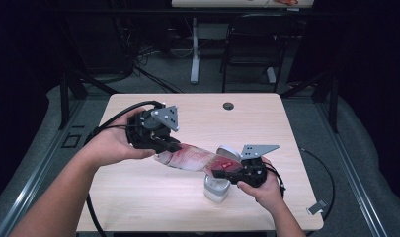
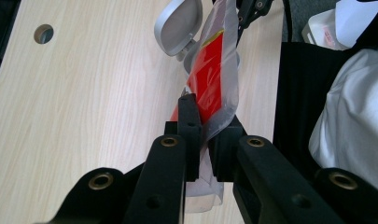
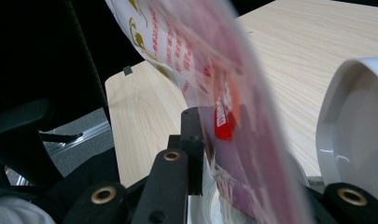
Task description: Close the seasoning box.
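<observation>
A red and white plastic pouch [image 1: 192, 159] hangs stretched between my two grippers above the table. My left gripper [image 1: 163, 140] is shut on its left end; in the left gripper view the jaws [image 2: 206, 128] pinch the pouch [image 2: 215, 70] edge-on. My right gripper [image 1: 231, 169] is shut on the pouch's right end, which sits over a small white container [image 1: 216, 189] with its hinged lid [image 1: 227, 150] open. In the right gripper view the blurred pouch [image 3: 200, 60] covers the right jaw, and the white lid [image 3: 354, 126] stands close at the right.
The light wooden table [image 1: 138, 197] has a round cable hole [image 1: 228, 105] near its far edge. A black chair [image 1: 257, 39] and a white desk leg [image 1: 194, 49] stand beyond it. A small grey clip [image 1: 316, 207] lies at the table's right front corner.
</observation>
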A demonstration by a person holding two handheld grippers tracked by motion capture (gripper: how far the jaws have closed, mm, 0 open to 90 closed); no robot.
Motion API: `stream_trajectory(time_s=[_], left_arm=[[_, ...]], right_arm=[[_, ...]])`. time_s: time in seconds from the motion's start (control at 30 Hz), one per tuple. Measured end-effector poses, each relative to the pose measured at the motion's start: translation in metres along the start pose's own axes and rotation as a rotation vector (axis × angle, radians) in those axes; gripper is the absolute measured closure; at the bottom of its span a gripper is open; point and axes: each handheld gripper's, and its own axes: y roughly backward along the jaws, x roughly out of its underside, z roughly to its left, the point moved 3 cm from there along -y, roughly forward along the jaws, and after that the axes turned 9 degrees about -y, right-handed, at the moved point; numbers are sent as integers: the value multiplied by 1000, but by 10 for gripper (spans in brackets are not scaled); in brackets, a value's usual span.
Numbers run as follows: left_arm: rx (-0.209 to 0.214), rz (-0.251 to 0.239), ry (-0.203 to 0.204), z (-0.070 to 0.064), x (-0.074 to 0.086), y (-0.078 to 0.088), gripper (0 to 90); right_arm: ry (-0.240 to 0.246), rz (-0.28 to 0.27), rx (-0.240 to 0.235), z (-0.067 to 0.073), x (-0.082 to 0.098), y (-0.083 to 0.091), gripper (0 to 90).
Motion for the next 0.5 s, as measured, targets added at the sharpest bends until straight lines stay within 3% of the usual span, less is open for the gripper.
stream_trajectory(time_s=[0.5], left_arm=[[0,-27,22,2,11,-4,849]], right_arm=[[17,-4,46,0,-1,-4,827]])
